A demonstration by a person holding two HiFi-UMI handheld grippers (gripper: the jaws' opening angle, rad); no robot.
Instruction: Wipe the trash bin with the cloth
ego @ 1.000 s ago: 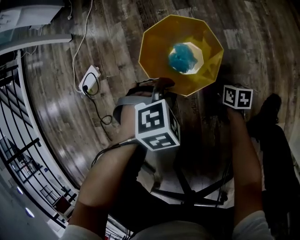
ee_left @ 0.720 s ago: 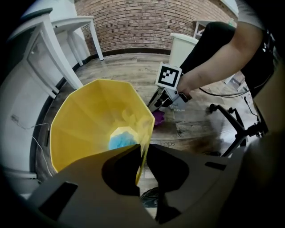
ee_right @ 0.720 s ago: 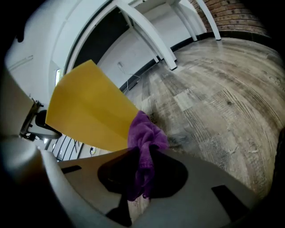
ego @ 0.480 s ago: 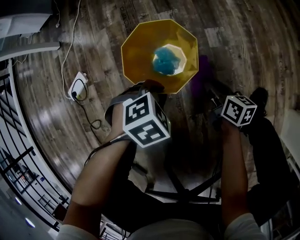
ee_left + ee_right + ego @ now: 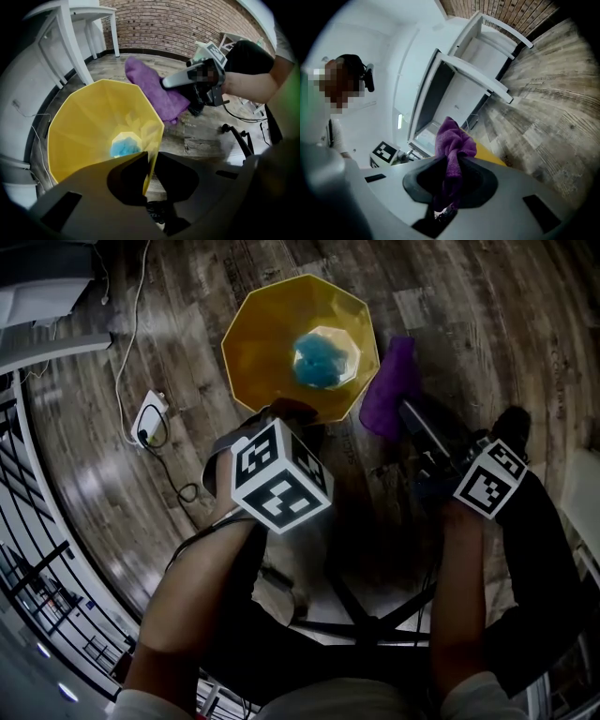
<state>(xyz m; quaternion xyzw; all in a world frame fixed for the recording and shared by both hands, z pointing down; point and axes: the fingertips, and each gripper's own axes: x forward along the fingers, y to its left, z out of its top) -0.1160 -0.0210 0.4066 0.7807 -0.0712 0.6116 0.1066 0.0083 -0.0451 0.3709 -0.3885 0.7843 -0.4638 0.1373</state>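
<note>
A yellow many-sided trash bin [image 5: 272, 352] stands on the wooden floor with a blue crumpled wad [image 5: 319, 360] at its bottom. My left gripper [image 5: 291, 413] points down at the bin's near rim. In the left gripper view its jaws [image 5: 150, 161] have just been closing and now pinch the bin's wall [image 5: 89, 131]. My right gripper [image 5: 412, 423] is shut on a purple cloth [image 5: 389, 390], held in the air just right of the bin. The cloth [image 5: 452, 140] sticks up between its jaws [image 5: 451, 164].
A white power strip [image 5: 148, 423] with its cable lies on the floor left of the bin. White table legs [image 5: 70, 42] and a brick wall [image 5: 178, 23] stand beyond it. A black chair base [image 5: 366, 615] is under me, a railing [image 5: 37, 559] at the left.
The right gripper has risen, bringing the purple cloth into view beside the bin's right side. The left gripper has stayed at the bin's near rim.
</note>
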